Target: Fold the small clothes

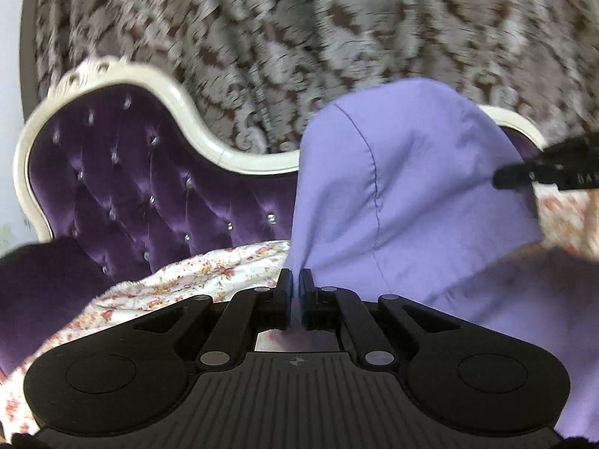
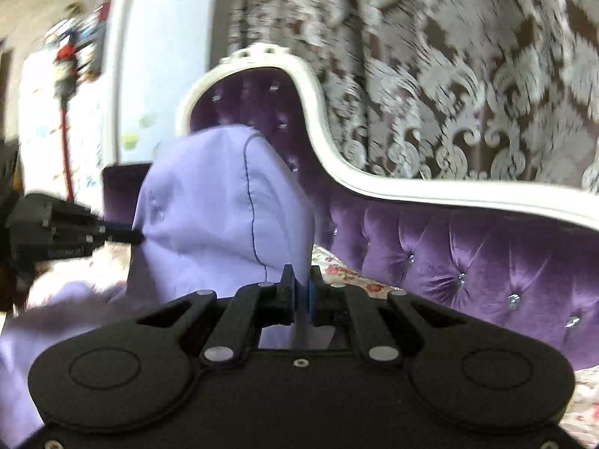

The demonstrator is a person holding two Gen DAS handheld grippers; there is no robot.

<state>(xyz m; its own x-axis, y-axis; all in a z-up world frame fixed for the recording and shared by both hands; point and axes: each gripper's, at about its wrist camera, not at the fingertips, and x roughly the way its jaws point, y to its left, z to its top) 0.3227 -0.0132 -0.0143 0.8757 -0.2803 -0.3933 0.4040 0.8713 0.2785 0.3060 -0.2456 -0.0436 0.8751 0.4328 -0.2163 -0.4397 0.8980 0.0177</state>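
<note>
A lilac garment with a dark seam hangs lifted between both grippers, billowing upward. My left gripper is shut on one edge of the garment, fabric pinched between its pads. My right gripper is shut on the opposite edge of the garment. The right gripper also shows at the right of the left wrist view, and the left gripper at the left of the right wrist view, each pinching the cloth. The lower part of the garment droops below the grippers.
A floral sheet covers the seat of a purple tufted sofa with a white carved frame. Patterned curtains hang behind. A white door or cabinet stands at the left in the right wrist view.
</note>
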